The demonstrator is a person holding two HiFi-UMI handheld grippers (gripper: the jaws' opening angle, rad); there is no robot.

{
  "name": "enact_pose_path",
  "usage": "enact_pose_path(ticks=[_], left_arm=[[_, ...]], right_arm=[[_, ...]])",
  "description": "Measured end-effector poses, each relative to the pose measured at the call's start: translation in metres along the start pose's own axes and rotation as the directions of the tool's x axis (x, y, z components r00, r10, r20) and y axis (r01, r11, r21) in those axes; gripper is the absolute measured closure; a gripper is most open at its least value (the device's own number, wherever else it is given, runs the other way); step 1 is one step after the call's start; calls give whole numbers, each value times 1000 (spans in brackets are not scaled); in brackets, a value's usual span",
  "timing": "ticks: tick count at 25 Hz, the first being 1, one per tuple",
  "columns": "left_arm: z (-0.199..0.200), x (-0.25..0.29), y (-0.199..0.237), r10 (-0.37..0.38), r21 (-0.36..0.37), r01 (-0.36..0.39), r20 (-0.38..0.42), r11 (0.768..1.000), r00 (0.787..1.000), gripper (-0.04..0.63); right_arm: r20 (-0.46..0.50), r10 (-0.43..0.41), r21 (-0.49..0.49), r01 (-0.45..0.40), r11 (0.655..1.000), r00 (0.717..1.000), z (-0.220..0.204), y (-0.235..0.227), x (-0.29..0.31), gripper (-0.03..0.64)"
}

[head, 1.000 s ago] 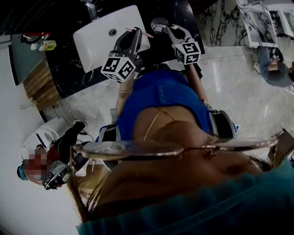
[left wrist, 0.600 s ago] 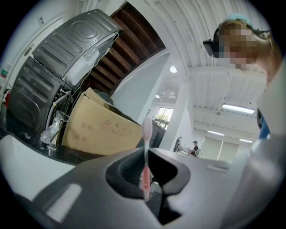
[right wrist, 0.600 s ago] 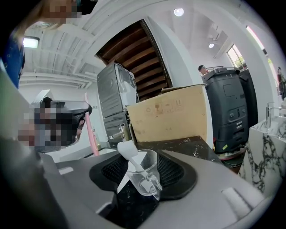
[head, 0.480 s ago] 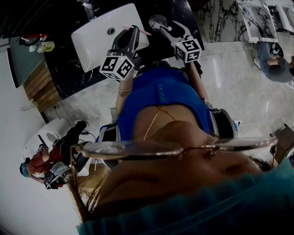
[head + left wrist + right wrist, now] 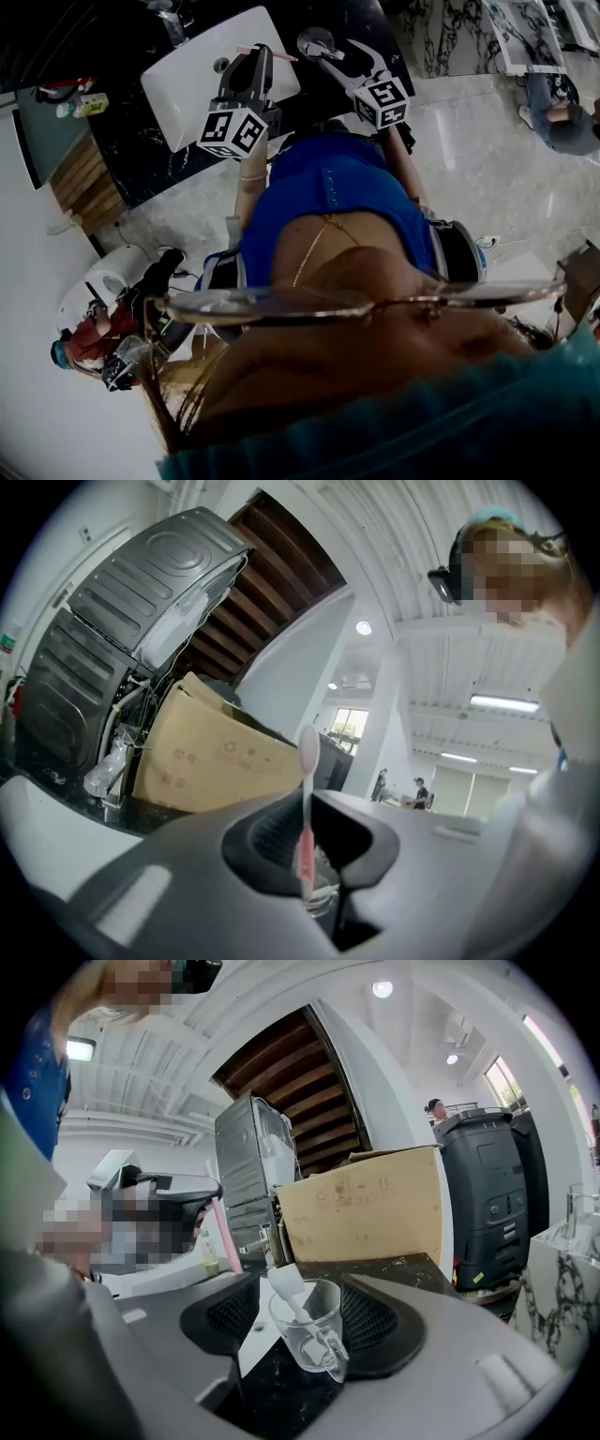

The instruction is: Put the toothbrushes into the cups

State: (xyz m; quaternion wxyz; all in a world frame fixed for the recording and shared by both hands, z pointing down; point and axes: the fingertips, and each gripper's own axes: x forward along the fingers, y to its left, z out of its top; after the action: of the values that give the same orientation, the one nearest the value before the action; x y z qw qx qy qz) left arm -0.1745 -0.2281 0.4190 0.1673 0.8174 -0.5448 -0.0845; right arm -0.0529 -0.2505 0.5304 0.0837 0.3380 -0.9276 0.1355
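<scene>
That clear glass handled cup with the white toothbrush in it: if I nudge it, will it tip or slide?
Probably slides first: the clear glass cup looks squat on the glossy black counter. The white toothbrush leans on its rim, so a knock may tip it that way. Being glass, it is likely slippery and breakable.

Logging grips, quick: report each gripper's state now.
Left gripper: shut on the pink toothbrush.
Right gripper: jaws opening, pads off the cup between them, which holds a white toothbrush.
</scene>
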Motion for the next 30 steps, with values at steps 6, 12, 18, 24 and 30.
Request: enact_pose_path(ticks=[6, 12, 18, 24, 30], left_arm=[[-7, 25, 1, -18, 10, 18, -11, 1000, 1000, 574], [-33, 51, 5, -25, 7, 26, -59, 1000, 998, 574], [-75, 68, 13, -10, -23, 7, -131, 1000, 991, 572], [-108, 74, 22, 8, -81, -23, -176, 996, 984, 572], [-125, 75, 24, 15, -123, -40, -195, 992, 981, 571]], right_arm=[[31, 5, 7, -5, 1000, 999, 5, 0, -10, 334], [23, -10, 11, 9, 1000, 1000, 4, -2, -17, 334], [27, -45, 28, 44, 999, 999, 4, -6, -26, 341], [21, -91, 41, 91, 995, 996, 0, -15, -37, 347], [13, -109, 45, 108, 993, 994, -3, -18, -42, 348]])
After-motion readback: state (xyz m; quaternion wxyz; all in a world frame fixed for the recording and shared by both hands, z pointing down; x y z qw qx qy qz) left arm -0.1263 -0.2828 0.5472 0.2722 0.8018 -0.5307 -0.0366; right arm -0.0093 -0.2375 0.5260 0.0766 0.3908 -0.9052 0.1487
